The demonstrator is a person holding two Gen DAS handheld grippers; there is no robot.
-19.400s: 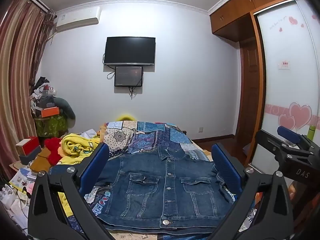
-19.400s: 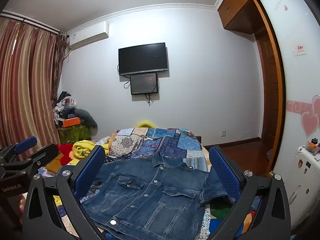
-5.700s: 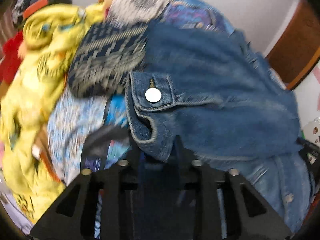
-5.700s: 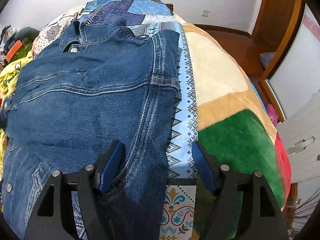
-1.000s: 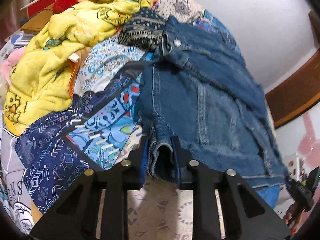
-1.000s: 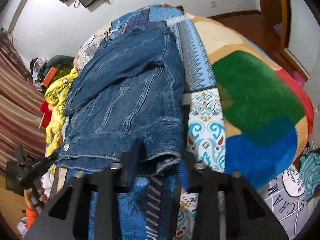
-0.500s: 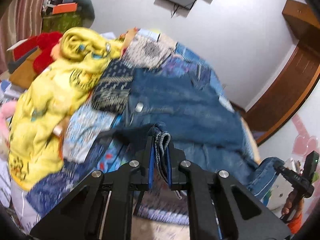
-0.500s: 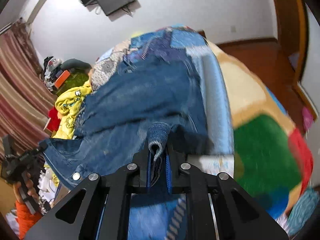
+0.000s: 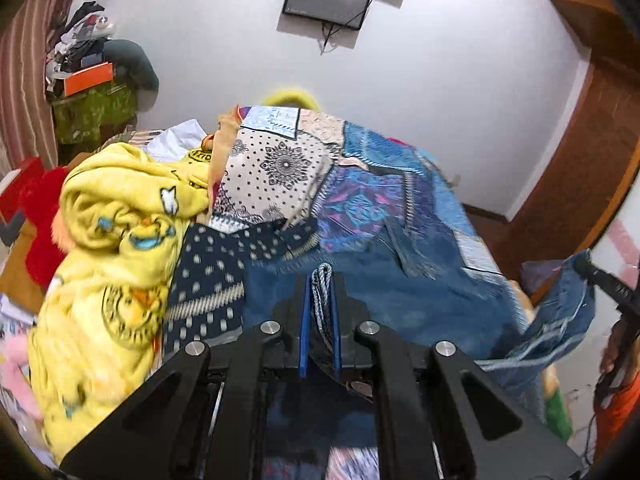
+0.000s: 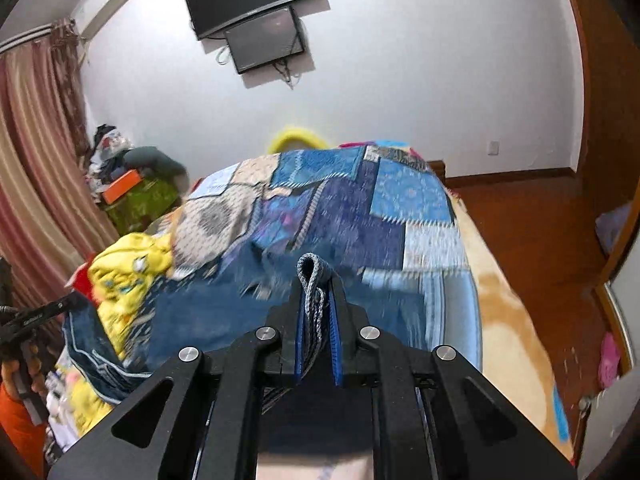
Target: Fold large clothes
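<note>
The blue denim jacket [image 9: 420, 300] lies on the bed and is lifted at its near edge. My left gripper [image 9: 321, 280] is shut on a folded bunch of the jacket's hem. My right gripper [image 10: 316, 276] is shut on another bunch of the hem, and the jacket [image 10: 208, 312] spreads out blurred beyond it. In the left wrist view the right gripper [image 9: 600, 276] shows at the right edge holding a hanging denim corner. In the right wrist view the left gripper [image 10: 36, 316] shows at the left edge holding the other corner.
A patchwork quilt [image 9: 360, 184] covers the bed, also in the right wrist view [image 10: 360, 208]. A yellow blanket [image 9: 116, 240] is heaped at the left. Screens [image 10: 256, 12] hang on the far wall. A wooden wardrobe [image 9: 580, 152] stands to the right. Clutter [image 10: 132, 192] sits by the curtain.
Both grippers have lifted the jacket's hem up off the bed and moved it forward toward the far wall. The views have tilted up from the bed to the room.
</note>
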